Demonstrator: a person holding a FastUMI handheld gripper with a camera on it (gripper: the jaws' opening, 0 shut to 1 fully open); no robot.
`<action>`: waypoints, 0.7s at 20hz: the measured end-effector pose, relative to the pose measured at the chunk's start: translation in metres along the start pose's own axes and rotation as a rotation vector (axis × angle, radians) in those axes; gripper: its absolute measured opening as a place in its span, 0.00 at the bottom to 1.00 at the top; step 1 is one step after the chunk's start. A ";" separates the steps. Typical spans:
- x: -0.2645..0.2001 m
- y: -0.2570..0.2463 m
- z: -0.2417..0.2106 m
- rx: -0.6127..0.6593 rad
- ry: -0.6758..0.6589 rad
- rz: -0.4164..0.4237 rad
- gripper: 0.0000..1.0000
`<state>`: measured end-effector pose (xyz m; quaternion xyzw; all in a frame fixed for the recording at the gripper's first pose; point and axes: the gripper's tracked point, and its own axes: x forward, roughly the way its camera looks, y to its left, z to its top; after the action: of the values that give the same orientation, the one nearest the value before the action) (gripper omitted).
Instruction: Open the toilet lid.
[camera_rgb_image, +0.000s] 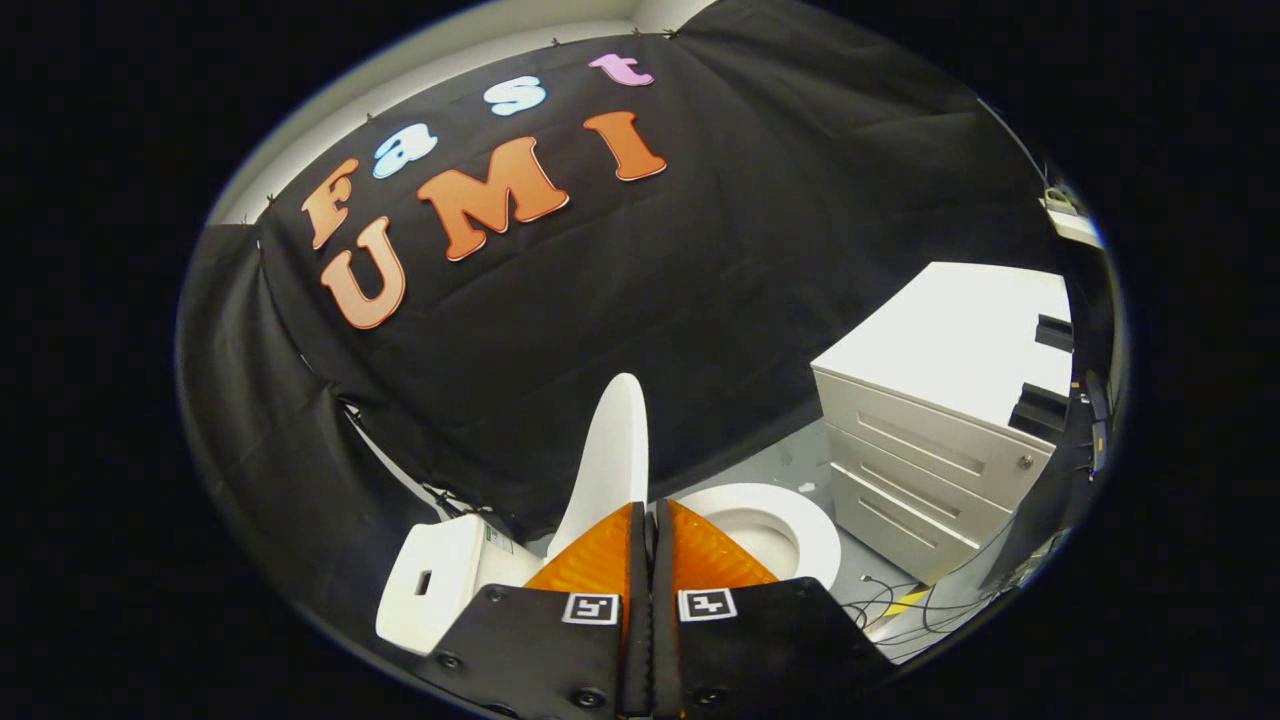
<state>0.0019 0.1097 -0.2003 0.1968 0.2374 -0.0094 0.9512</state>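
The toilet lid (612, 455) stands raised, almost upright, just ahead of the tongs (648, 515) and a little to their left. The white tank (440, 585) is on its left side and the open seat ring (800, 525) with the bowl is on its right. The two orange fingers (590, 560) are pressed together with only a thin dark line between them, and their tips meet at the lid's lower edge. I cannot tell if they pinch this edge or only touch it.

I judge that the opening is nearly complete. The danger now is that the lid is not past its balance point. If the tongs go away too early, it can fall back and slam on the seat. Too strong a push can knock it against the tank. The white drawer cabinet (930, 440) stands near on the right.
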 end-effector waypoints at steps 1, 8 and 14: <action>-0.001 0.005 0.000 -0.012 0.001 0.006 0.08; -0.010 0.049 0.005 -0.098 0.000 0.050 0.08; -0.019 0.100 0.007 -0.138 0.004 0.103 0.08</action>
<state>-0.0011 0.1978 -0.1487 0.1430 0.2288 0.0564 0.9613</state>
